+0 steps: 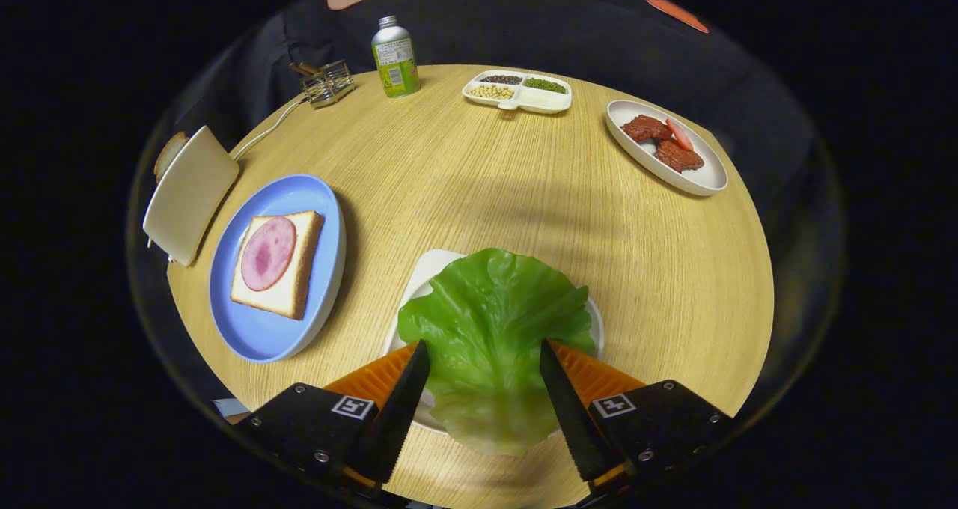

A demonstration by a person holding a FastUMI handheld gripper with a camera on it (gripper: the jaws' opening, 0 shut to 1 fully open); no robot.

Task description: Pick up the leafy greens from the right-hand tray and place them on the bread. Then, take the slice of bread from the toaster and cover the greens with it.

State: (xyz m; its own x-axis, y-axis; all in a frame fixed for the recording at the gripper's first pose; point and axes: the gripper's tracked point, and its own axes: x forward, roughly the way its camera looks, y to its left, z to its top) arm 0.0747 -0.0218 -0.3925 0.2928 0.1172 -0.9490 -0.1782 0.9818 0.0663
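A big green lettuce leaf (490,314) lies on a white tray (432,266) near the table's front edge. My gripper (484,344) is open, one finger on each side of the leaf's near half, neither pressing on it. To the left of the tray, a blue plate (254,340) holds a slice of bread (296,281) topped with a round of pink ham (268,253). Beyond the plate at the table's left edge stands a cream toaster (188,193), with a slice of bread (168,154) poking out behind it.
At the far side stand a green-labelled bottle (395,58), a small wire holder (328,84) and a divided white dish of beans (518,91). A white oval plate (700,183) with brown meat and a red slice sits at the far right. The toaster's cord (266,129) crosses the table.
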